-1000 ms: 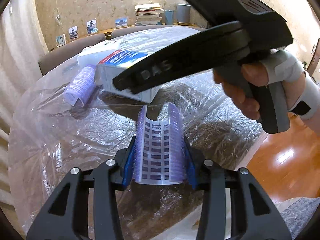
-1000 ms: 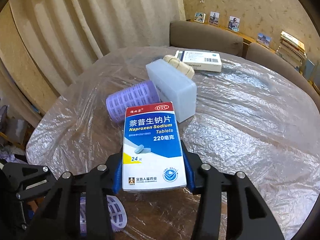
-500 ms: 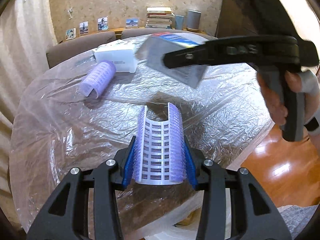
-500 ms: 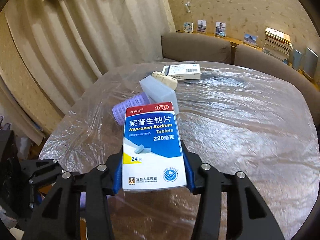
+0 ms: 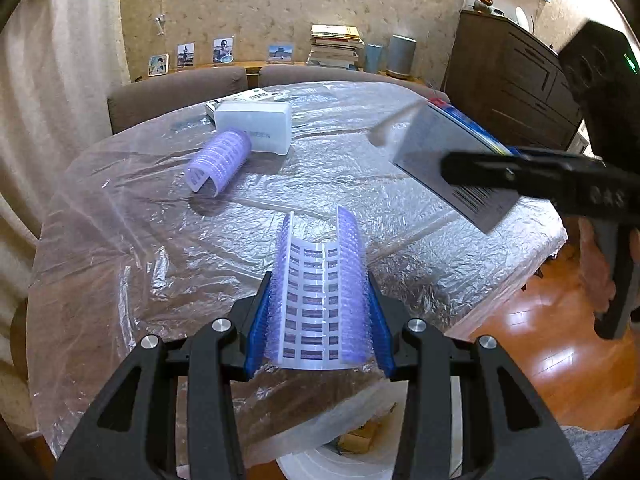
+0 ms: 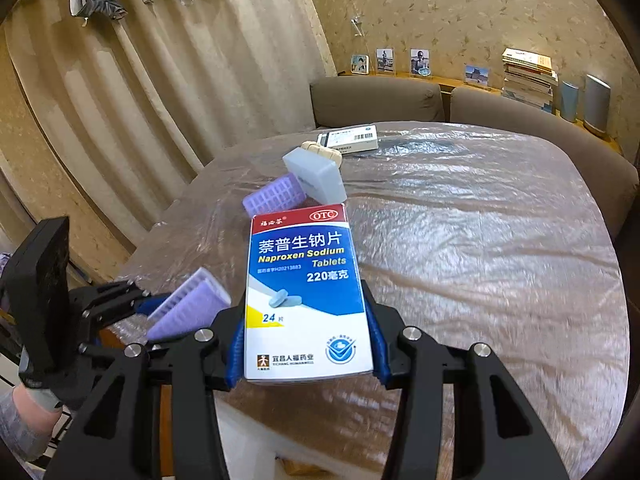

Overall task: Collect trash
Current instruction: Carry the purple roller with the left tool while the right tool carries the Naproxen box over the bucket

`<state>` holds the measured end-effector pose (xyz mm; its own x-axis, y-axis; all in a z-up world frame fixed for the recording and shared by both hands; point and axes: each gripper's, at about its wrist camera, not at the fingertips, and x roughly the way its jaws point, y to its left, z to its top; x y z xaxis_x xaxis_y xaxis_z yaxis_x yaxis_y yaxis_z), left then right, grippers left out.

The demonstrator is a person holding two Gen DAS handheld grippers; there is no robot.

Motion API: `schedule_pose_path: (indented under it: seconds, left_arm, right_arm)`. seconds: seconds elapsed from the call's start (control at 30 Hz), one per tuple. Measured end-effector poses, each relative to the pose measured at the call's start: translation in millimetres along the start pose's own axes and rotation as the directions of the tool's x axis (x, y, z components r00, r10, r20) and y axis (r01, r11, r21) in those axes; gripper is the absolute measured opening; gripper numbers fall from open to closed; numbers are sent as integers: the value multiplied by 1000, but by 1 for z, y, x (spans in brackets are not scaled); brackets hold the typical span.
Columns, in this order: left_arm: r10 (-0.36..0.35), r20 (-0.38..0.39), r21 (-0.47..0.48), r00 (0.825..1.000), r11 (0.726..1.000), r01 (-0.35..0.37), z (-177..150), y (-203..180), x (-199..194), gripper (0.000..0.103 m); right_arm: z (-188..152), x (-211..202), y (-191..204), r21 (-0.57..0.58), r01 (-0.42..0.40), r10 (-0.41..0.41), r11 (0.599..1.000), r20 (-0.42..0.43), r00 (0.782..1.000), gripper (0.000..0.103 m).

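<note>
Right gripper (image 6: pixel 306 354) pinching the box (image 6: pixel 306 292) just swung rightward off the table (image 5: pixel 168 240); left gripper (image 5: pixel 318 328) clamps a roller (image 5: pixel 318 292), so binning's next I guess.

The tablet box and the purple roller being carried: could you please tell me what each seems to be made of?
Tablet box: apparently glossy printed cardboard, with flat faces, crisp edges and a slight sheen.
Purple roller: seemingly moulded plastic, a slotted white shell under fuzzy, bristly purple gripping fabric.
</note>
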<state>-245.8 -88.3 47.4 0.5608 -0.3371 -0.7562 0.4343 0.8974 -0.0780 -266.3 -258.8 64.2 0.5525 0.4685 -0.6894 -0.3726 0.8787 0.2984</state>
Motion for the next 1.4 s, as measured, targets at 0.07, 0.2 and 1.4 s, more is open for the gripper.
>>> schedule_pose_path:
  seconds: [0.07, 0.2, 1.4]
  left_arm:
    - [5, 0, -2, 1000, 1000, -5, -1, 0, -2, 44]
    - [12, -3, -12, 1000, 1000, -13, -7, 0, -8, 44]
    - [-10, -90, 33, 996, 999, 13, -67, -28, -35, 44]
  right_arm:
    - [-5, -5, 3, -5, 3, -3, 1000, -1, 1000, 47]
    - [-16, -14, 9, -11, -3, 3, 1000, -10, 1000, 47]
    - [-99, -37, 41, -34, -21, 15, 999, -155, 988, 47]
